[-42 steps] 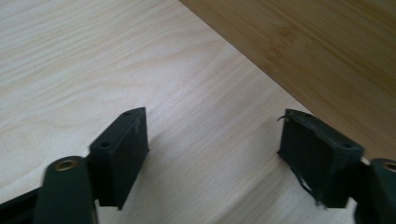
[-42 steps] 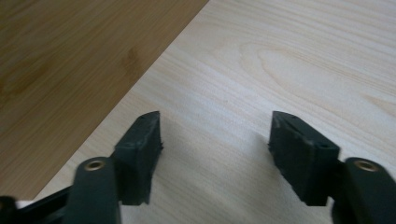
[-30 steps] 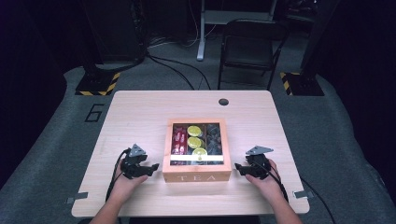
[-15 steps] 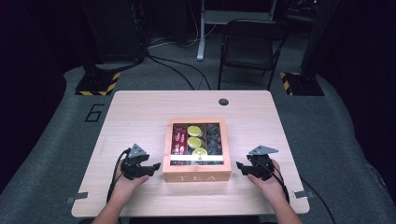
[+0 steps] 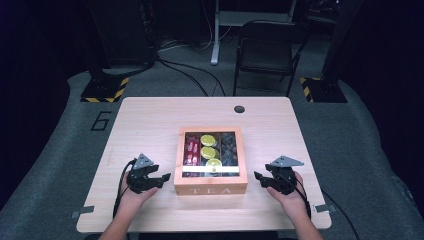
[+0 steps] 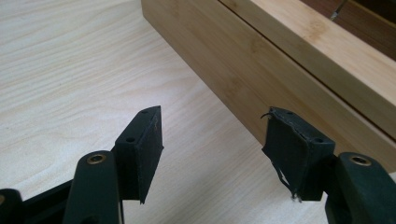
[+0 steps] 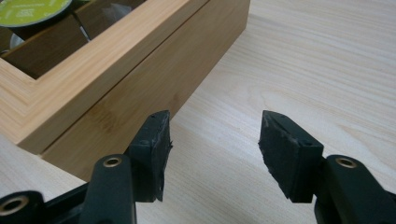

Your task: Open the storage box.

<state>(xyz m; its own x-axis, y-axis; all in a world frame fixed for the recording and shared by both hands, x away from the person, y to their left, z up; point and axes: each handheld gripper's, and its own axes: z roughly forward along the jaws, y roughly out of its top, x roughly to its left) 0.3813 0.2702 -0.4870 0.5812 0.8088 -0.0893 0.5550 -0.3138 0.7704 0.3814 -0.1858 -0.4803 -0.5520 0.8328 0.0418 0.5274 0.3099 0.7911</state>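
I find a wooden tea box (image 5: 210,186) standing on the desk (image 5: 150,125) near the middle of its front edge, the word TEA on its front wall. Its lid is closed, and through the lid's window I see red packets (image 5: 191,151) in the left compartment, round green-topped capsules (image 5: 208,150) in the middle one, and dark items in the right one that I cannot identify.

My left gripper (image 5: 159,178) rests on the desk just beside the box's left wall, apart from it, jaws spread and holding nothing. In the left gripper view (image 6: 212,151) bare desk lies between the pads and the box wall (image 6: 261,70) runs past the right-hand jaw.

My right gripper (image 5: 260,178) sits on the desk near the box's right wall, likewise spread and empty. In the right gripper view (image 7: 212,151) the box's front right corner (image 7: 140,79) stands beyond the left-hand jaw, one green capsule top (image 7: 32,10) visible through the window.

A round hole (image 5: 239,109) shows near the desk's far edge.
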